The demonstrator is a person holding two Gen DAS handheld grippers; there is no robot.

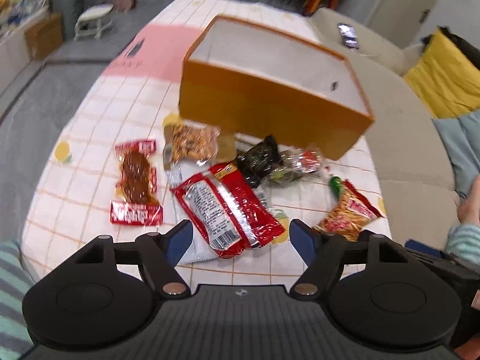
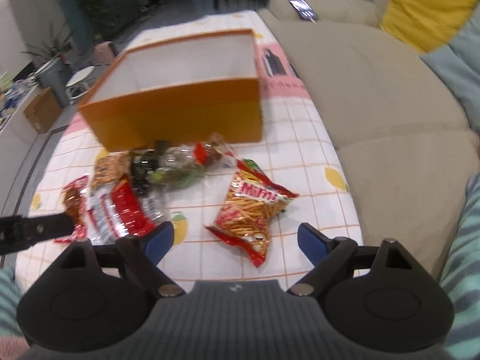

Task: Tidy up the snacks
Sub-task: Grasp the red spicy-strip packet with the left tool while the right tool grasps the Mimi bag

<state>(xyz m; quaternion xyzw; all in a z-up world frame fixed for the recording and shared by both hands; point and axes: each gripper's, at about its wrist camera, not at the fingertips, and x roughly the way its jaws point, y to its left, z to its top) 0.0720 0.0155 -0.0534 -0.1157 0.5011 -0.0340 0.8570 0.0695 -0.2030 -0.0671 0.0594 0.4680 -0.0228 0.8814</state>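
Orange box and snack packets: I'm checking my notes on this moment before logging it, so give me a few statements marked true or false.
1. The orange box is empty. True: only its white inside shows.
2. The left gripper is shut on a packet. False: its jaws are open above the big red packet.
3. The stick-snack bag lies apart from the other packets. True.
4. The right gripper holds the stick-snack bag. False: it is open and holds nothing.
5. A phone lies on the tablecloth. False: it lies on the beige sofa.
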